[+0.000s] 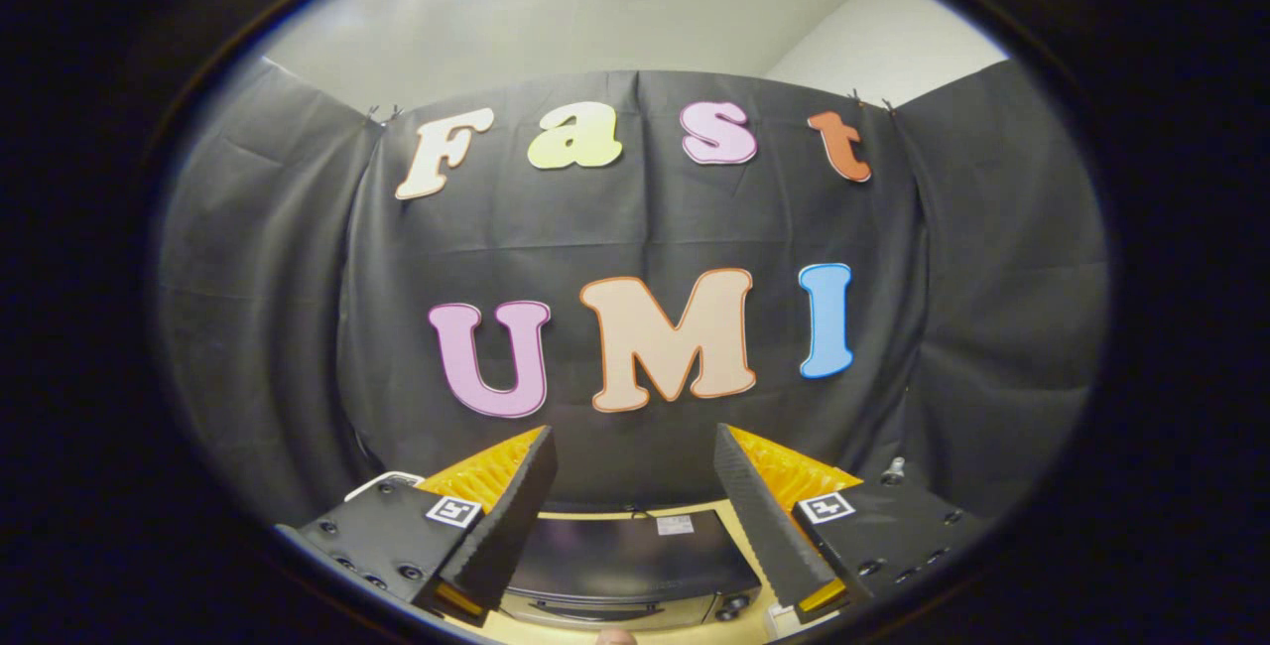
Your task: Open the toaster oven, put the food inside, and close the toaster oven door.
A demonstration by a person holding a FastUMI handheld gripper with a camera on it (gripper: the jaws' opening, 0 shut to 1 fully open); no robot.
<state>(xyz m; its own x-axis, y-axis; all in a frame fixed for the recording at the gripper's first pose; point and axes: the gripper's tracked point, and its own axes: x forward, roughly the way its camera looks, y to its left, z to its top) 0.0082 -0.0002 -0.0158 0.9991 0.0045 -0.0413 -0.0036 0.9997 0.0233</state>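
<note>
Black toaster oven (625,566), door closed

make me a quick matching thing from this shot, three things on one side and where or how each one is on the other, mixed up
Things:
1. gripper
2. toaster oven
3. black cloth wall

Place or state:
a. hangs upright at the back, beyond the fingers
b. open, nothing between the fingers
c. low down between the fingers, on the tan table, door shut

Pairs: 1-b, 2-c, 3-a

Gripper (635,447): ribbed finger pads, dark screwed mounts, square black-white marker tag on each.
</note>
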